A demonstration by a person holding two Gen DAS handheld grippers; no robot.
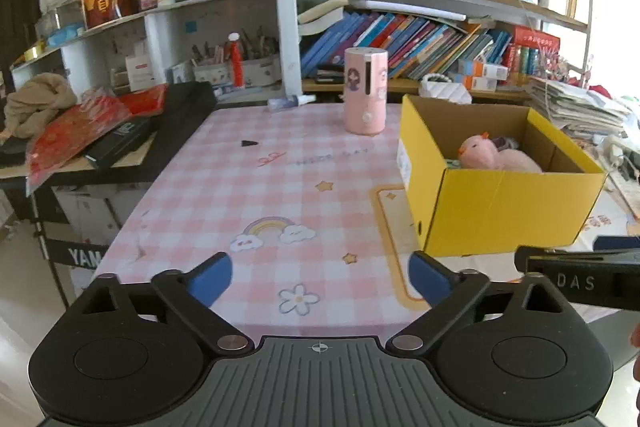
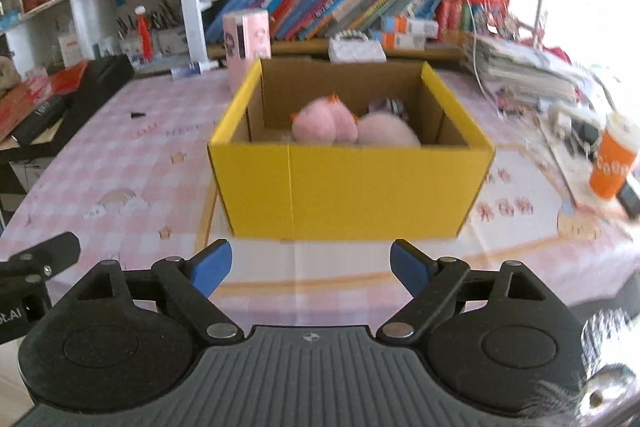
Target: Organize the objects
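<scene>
A yellow cardboard box [image 1: 504,211] stands open on the pink checked tablecloth [image 1: 248,195]; it also shows in the right wrist view [image 2: 352,187]. A pink plush toy [image 1: 496,155] lies inside it, seen also in the right wrist view [image 2: 344,125]. A pink cylindrical container [image 1: 365,91] stands upright behind the box, to its left [image 2: 246,39]. My left gripper [image 1: 320,279] is open and empty above the table's near edge, left of the box. My right gripper [image 2: 311,265] is open and empty in front of the box.
Bookshelves [image 1: 420,39] line the back. A black case with red bags [image 1: 120,131] lies at the left. A paper stack [image 2: 528,71] and an orange cup [image 2: 614,163] stand at the right. A small black piece [image 1: 249,143] lies on the cloth.
</scene>
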